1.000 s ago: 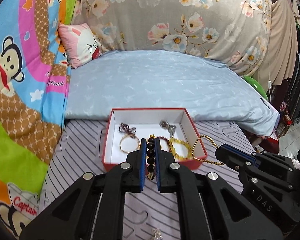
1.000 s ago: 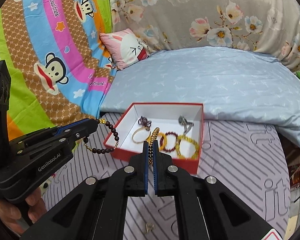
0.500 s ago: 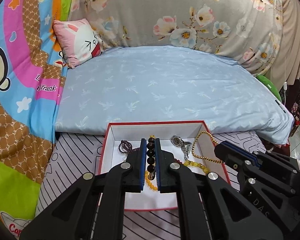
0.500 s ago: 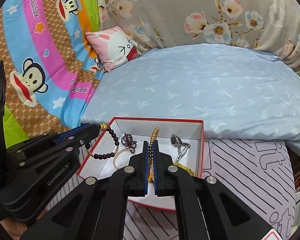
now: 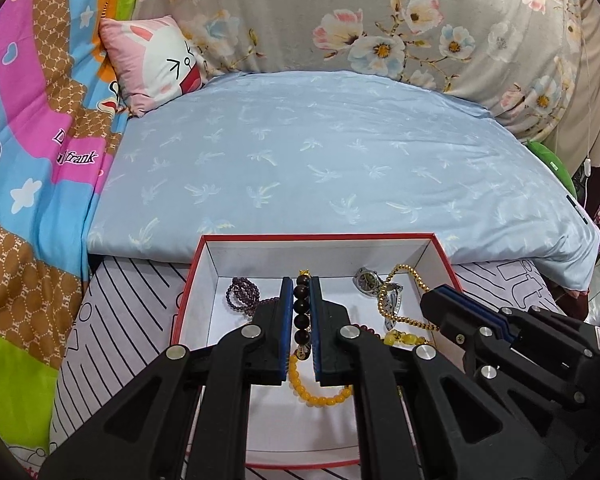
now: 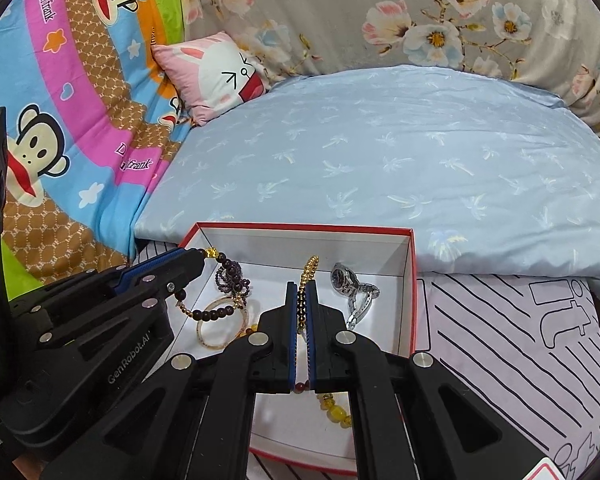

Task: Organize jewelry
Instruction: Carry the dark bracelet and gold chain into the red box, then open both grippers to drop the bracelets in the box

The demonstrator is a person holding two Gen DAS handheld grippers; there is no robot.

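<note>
Bed (image 5: 320, 160): pale blue sheet with a palm print fills the upper middle of both views; floral grey cloth behind it, a cartoon monkey blanket (image 6: 60, 140) at the left.
Mat (image 6: 508, 340): white, black line drawings, lying under the box at the bed's near edge.
Pillow (image 5: 156, 64): small, pink, rabbit face, in the far left corner of the bed.
Box (image 5: 320, 236): red outside, white inside, open-topped, sitting on the mat; both claws reach over its near side.
Left claw (image 5: 301, 312): clenched on a dark bead bracelet (image 5: 302, 308); beads stacked in a line between the blue pads, a small gold piece at the top end. Held above the box's left half. In the right wrist view the loop hangs down into the box from the tip.
Right claw (image 6: 302, 316): clenched on a gold bead chain (image 6: 309, 270); the chain rises past the tips, over the middle of the box. In the left wrist view it loops out from the tip near the watch.
Watch (image 6: 346, 280): silver, dark dial, on the box floor at the right rear.
Bangle (image 6: 222, 324): thin, gold-toned, flat on the floor at the left; may be touching the hanging dark beads, hard to tell.
Purple bead strand (image 5: 242, 296): bunched in the left rear corner.
Yellow bead bracelet (image 5: 312, 394): on the box floor under the left claw.
</note>
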